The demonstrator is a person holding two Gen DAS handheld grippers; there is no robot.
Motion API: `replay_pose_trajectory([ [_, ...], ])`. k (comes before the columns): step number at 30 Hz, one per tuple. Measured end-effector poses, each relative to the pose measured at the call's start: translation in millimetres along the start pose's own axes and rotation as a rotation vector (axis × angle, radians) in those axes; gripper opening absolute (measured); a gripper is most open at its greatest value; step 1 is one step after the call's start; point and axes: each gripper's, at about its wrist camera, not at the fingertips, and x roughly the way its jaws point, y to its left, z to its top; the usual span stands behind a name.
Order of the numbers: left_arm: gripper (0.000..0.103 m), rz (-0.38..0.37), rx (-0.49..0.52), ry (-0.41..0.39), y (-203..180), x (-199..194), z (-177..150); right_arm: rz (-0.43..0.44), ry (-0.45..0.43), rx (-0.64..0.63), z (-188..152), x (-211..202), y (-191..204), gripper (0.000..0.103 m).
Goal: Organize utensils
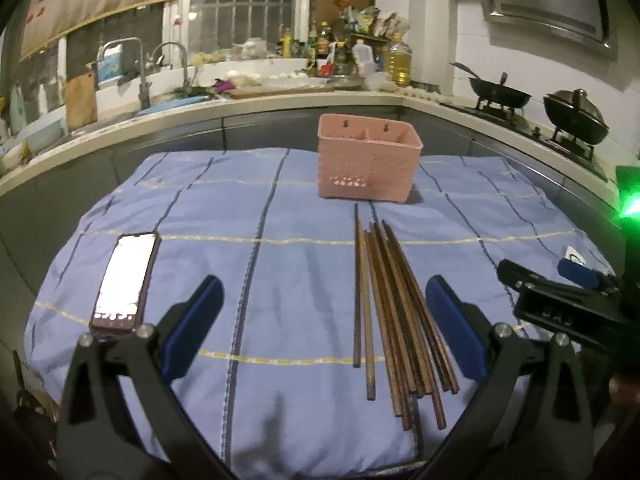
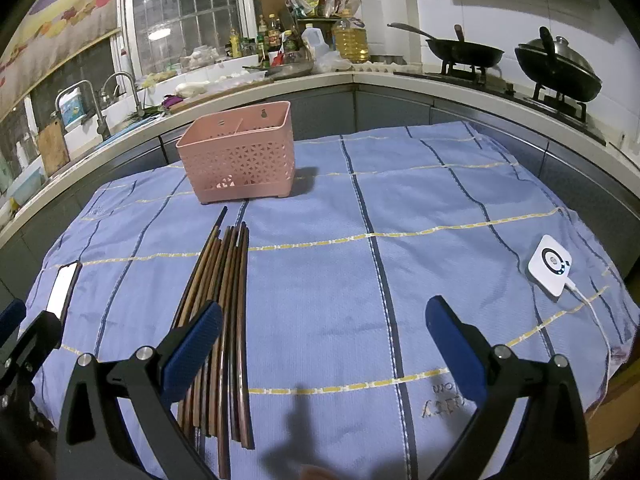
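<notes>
Item: bundle of long brown wooden chopsticks (image 1: 394,312), lying loose and roughly parallel on a counter covered by a blue checked cloth with yellow and navy lines (image 2: 400,208). Tips point toward a pink perforated plastic utensil basket with two compartments (image 1: 368,160), which stands upright just beyond them; no utensil shows above its rim.

Left tool (image 1: 324,326): blue pads spread wide, holding nothing, hovering above the near edge of the cloth with the chopstick bundle just inside its right pad.

Right tool (image 2: 324,334): likewise spread and empty; the bundle passes behind its left pad.

Other items: a lit smartphone (image 1: 122,280) to the left, a white square charging pad with cable (image 2: 551,270) to the right, both well apart from the bundle.

Step in hand, by appearance: the start, nothing yet picked up. Next move calls for lowering one tool across a single chopstick or small group, closing crosswise, then lifting and tilting it upright into a basket compartment.
</notes>
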Motion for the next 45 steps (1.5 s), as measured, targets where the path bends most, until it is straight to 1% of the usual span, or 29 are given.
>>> replay_pose_trajectory([
  [7, 0.097, -0.016, 0.001, -0.006, -1, -6, 0, 0.002, 0.024, 0.006, -4, -7, -1, 0.100],
  [12, 0.097, -0.016, -0.007, -0.029, 0, -17, 1, -0.002, 0.036, 0.010, -7, -12, 0, 0.100],
  [15, 0.097, -0.038, -0.008, -0.036, 1, -21, 1, -0.009, 0.035, 0.009, -8, -17, 1, 0.100],
  [24, 0.097, -0.052, -0.031, -0.036, 5, -25, 2, -0.042, 0.021, 0.005, -13, -32, 1, 0.100],
  [29, 0.097, -0.046, -0.045, -0.027, 11, -24, 2, -0.051, 0.019, 0.000, -16, -38, 3, 0.100],
  [37, 0.097, -0.005, -0.084, -0.024, 28, -22, 6, -0.044, 0.019, -0.016, -17, -40, 9, 0.100],
  [42, 0.097, -0.007, -0.082, 0.014, 34, -12, 9, -0.021, 0.030, 0.006, -18, -37, 8, 0.100],
  [45, 0.097, -0.052, -0.049, 0.077, 31, 3, 11, 0.039, 0.052, 0.032, -22, -33, 7, 0.100],
])
